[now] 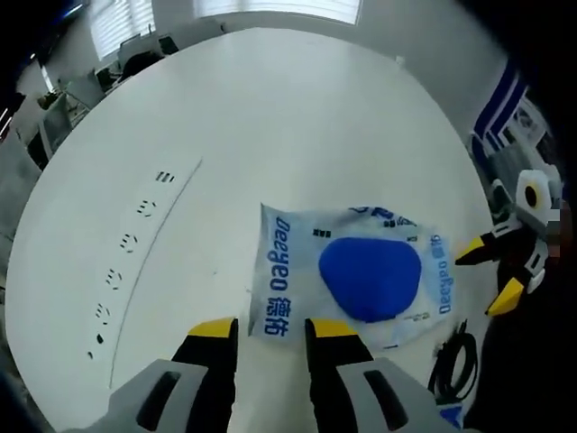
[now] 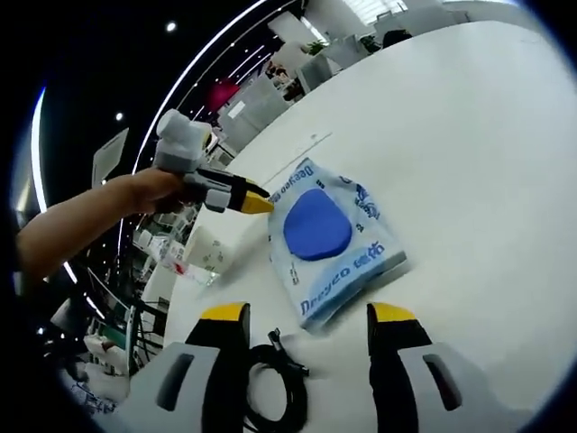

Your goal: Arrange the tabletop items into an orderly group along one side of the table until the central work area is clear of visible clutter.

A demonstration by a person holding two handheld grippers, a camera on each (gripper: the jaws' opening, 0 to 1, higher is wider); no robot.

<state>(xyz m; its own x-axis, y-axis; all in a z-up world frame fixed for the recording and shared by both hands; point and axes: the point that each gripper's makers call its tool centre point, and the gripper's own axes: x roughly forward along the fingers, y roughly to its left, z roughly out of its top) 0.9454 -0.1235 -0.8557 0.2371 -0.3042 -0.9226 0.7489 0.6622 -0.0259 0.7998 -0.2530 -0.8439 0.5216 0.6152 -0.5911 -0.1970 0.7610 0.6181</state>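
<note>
In the left gripper view the left gripper (image 1: 270, 332) rises from the bottom with its yellow-tipped jaws spread and nothing between them, the tips just short of the near edge of a white and blue tissue pack (image 1: 353, 272). The pack lies flat on the white round counter (image 1: 297, 117), printed with blue lettering and a large blue oval in its middle. A coiled black cable (image 1: 455, 361) lies on the counter just beside the pack's corner, close to the counter's edge. A row of small dark markings (image 1: 126, 242) runs along a curved line on the counter's far side from the cable.

In the right gripper view the right gripper (image 2: 308, 316) also stands spread, holding nothing, with the black cable (image 2: 270, 383) lying between its jaws and the pack (image 2: 329, 239) just beyond them. A person's hand (image 2: 149, 191) holds the left gripper (image 2: 242, 198) there, its yellow tip reaching the pack's far corner; whether it touches cannot be told.
</note>
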